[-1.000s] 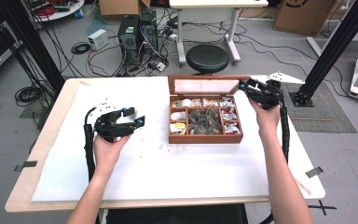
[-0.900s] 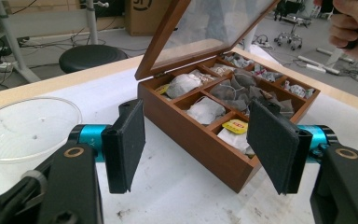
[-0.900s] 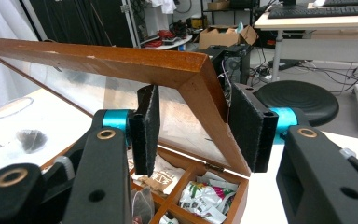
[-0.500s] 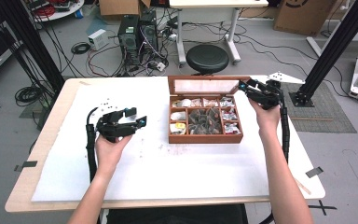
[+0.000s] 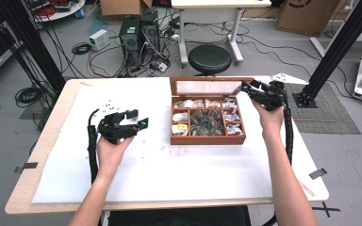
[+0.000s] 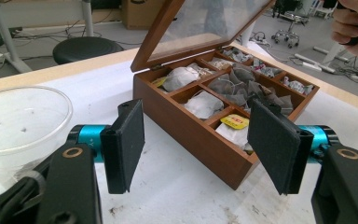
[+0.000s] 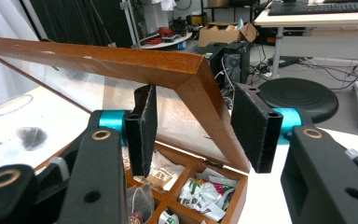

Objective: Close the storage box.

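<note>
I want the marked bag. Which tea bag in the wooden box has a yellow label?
The tea bag with the yellow label lies in the wooden box, in the compartment nearest the left tool. The neighbouring bags look plain white or grey.

No print is legible; the yellow tea bag label (image 6: 233,122) is blurred.

- High view: from above the person's side, looking forward and down on the table (image 5: 193,174).
- Left gripper view: low, facing the box (image 6: 200,135) close by.
- Right gripper view: right against the lid (image 7: 121,63); every view takes in the box.
</note>
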Action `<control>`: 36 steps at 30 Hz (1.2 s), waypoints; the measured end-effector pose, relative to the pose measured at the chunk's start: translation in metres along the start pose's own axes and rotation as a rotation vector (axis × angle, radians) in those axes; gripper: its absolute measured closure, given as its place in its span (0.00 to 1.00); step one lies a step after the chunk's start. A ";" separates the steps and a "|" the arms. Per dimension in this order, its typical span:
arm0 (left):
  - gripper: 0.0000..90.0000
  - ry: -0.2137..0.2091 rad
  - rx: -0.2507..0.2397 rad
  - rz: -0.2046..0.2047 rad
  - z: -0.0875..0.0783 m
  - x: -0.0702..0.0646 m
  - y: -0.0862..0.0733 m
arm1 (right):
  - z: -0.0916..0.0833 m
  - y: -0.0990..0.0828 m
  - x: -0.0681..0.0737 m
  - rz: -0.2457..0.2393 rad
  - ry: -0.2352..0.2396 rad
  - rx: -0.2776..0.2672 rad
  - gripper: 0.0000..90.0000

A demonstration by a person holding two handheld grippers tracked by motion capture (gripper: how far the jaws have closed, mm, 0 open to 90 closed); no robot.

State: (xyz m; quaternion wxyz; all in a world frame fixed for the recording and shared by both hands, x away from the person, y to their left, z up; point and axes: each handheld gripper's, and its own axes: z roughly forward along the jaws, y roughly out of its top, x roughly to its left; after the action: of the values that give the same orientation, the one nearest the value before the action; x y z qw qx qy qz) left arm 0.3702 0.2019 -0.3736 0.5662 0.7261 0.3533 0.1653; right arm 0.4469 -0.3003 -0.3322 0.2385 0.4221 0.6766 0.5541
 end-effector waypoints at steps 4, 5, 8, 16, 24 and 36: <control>0.40 0.003 -0.003 -0.005 -0.002 0.001 0.000 | -0.001 0.000 0.000 -0.001 -0.007 0.008 0.55; 0.40 0.004 0.001 -0.005 -0.002 0.001 0.000 | -0.001 0.000 0.000 0.000 -0.007 0.010 0.54; 0.40 0.006 0.002 -0.007 -0.002 0.003 -0.001 | -0.002 0.000 0.000 0.002 -0.007 0.014 0.54; 0.40 0.011 0.022 -0.010 -0.001 0.004 -0.002 | -0.003 -0.001 0.002 0.009 -0.017 0.024 0.52; 0.40 0.018 0.004 -0.018 -0.006 0.009 0.000 | -0.005 -0.002 0.009 -0.006 -0.022 0.053 0.52; 0.40 0.012 0.003 -0.025 -0.003 0.011 0.000 | -0.006 -0.004 0.015 -0.011 -0.030 0.086 0.51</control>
State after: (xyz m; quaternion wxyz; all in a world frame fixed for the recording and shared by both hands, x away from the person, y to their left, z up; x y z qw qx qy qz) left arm 0.3760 0.2116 -0.3745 0.5649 0.7216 0.3659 0.1621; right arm 0.4332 -0.2915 -0.3323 0.2332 0.4364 0.6987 0.5167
